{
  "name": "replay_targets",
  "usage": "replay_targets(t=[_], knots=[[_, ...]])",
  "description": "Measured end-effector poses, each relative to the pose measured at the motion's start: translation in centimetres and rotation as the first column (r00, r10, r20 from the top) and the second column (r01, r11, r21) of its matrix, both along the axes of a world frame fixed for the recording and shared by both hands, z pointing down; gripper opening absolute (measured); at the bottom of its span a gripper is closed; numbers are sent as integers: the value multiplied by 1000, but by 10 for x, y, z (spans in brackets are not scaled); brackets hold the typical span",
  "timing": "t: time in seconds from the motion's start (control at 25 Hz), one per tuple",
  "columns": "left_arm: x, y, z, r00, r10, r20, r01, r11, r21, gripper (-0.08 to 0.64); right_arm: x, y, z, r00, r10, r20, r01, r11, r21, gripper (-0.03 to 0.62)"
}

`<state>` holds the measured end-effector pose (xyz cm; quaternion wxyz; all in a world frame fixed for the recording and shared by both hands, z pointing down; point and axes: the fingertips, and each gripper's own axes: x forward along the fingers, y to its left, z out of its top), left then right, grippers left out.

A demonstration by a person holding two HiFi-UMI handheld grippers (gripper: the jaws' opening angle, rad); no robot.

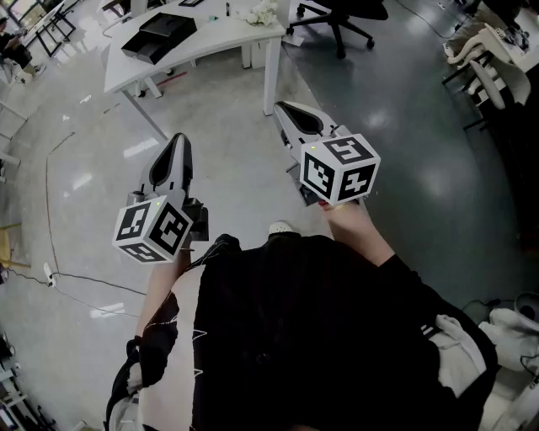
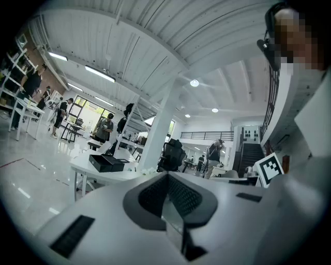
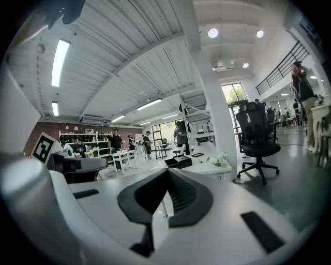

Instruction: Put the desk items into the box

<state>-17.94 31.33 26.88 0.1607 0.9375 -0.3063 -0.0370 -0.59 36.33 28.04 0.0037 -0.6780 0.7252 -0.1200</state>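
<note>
- Nearest in: black top (image 1: pixel 303 337), then left gripper (image 1: pixel 178 139) and right gripper (image 1: pixel 282 108), both pressed shut on nothing.
- Well ahead of both: white desk (image 1: pixel 219 40), with black box (image 1: pixel 160 35) toward its left end and white clump (image 1: pixel 265 13) at its right end.
- Probably needs a walk-up first. Right gripper nearer the desk, lined up with that right end.

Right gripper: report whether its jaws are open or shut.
Shut. The right gripper shows its jaws meeting at the tips, with nothing between them.
</note>
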Motion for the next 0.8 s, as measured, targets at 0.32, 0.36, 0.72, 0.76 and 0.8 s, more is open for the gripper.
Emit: replay_targets(t=[0.32,0.36,0.72,0.76,0.8], knots=[[15,-20,-5,1000,-11,-5,11,1000,0,11,19,-21,-2,1000,-3,-2,3,1000,-4,5],[18,-24,-5,1000,-17,-4,17,1000,0,11,23,-26,-2,1000,-2,1,2,1000,-3,5],[65,-59,-10,998,-64,-25,64,998,7,11,81,-71,-8,999,-51,14,50,999,16,5],[72,-63,-9,997,-68,-24,68,998,9,11,88,-76,-8,998,-59,9,59,998,13,5],[79,-66,-9,997,-72,-25,72,997,11,11,95,-81,-8,998,-68,4,68,998,11,5]])
